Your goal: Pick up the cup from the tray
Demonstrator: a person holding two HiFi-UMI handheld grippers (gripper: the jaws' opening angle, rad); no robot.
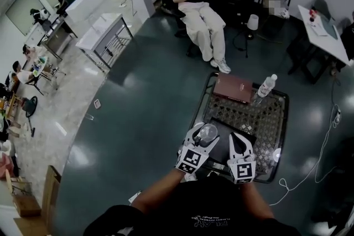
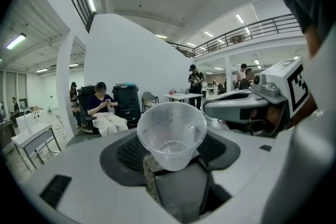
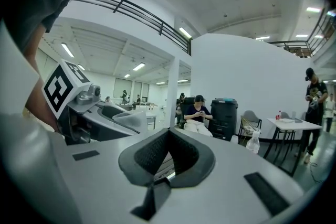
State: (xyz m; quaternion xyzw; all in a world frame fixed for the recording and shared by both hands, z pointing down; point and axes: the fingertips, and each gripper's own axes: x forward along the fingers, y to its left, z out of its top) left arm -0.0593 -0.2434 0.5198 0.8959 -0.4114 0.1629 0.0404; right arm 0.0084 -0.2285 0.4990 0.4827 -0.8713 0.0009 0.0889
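Cup (image 1: 208, 132) clamped in the left gripper (image 1: 205, 136), lifted clear above the tray (image 1: 284, 114).
The head view alone shows the mesh tray on the dark floor, with a brown box (image 1: 233, 87) and a bottle (image 1: 266, 87) at its far end, and the right gripper (image 1: 241, 141) just beside the left one. The left gripper view shows the clear cup's lower wall pinched between the jaws, its axis tilted, mouth turned up and back toward the camera, base away. The right gripper view shows jaws closed together on nothing.
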